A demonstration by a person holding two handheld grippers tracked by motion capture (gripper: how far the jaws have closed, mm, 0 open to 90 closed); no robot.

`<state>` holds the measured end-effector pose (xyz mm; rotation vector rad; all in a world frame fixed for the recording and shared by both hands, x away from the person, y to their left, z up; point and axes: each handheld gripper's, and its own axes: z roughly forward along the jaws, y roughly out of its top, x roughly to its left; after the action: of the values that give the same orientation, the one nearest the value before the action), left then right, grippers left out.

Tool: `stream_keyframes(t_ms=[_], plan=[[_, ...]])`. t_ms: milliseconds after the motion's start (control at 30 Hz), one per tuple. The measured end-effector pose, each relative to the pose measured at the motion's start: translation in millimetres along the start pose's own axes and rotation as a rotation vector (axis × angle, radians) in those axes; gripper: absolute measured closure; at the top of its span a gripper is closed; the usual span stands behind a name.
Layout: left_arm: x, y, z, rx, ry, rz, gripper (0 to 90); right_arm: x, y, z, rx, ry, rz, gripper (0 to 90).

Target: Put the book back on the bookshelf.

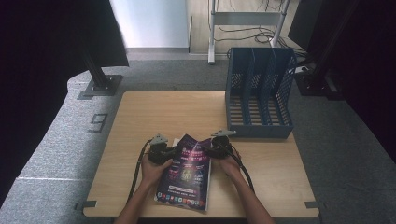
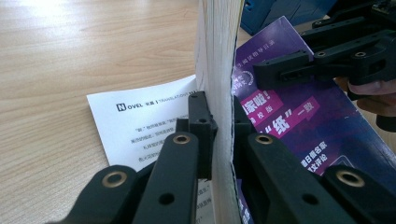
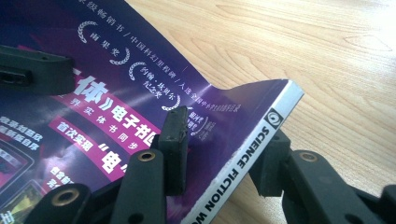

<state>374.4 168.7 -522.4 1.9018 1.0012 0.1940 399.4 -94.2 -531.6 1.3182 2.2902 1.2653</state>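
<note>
Wooden table under both hands, and at its near edge the left gripper pinches the purple magazine's page edge while the right gripper clamps its spine, blue file rack standing beyond.

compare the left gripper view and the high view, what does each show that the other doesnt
Left gripper view alone: the page edges of the magazine pinched between its jaws, and a white printed sheet lying under it. High view alone: the blue file rack at the table's far right, both forearms, and the floor. Both: the magazine's purple cover, the wooden table, and the right gripper on the opposite edge.
</note>
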Motion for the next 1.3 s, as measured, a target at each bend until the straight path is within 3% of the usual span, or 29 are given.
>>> stream_keyframes(t_ms=[267,467,567,933,1100,1300], plan=[[-1.6,5.7,-10.7,-0.042,-0.023,-0.001,85.6,1.6,5.9,-17.6,-0.060,0.036,0.003,65.2],[-10.7,15.6,-25.8,-0.098,-0.036,0.028,85.6,5.7,11.9,-34.4,-0.136,0.053,-0.018,66.5],[-13.2,18.1,-30.2,-0.112,-0.042,0.035,85.6,6.9,13.6,-39.3,-0.145,0.057,-0.025,66.9],[-17.3,28.5,-50.3,-0.168,-0.062,0.054,85.5,17.7,28.5,-62.7,-0.224,0.073,-0.090,69.1],[-18.2,32.0,-54.3,-0.190,-0.077,0.052,85.6,23.2,33.6,-74.7,-0.257,0.064,-0.131,69.9],[-18.5,34.1,-57.0,-0.204,-0.082,0.050,85.6,26.9,36.8,-80.8,-0.279,0.061,-0.143,70.8]])
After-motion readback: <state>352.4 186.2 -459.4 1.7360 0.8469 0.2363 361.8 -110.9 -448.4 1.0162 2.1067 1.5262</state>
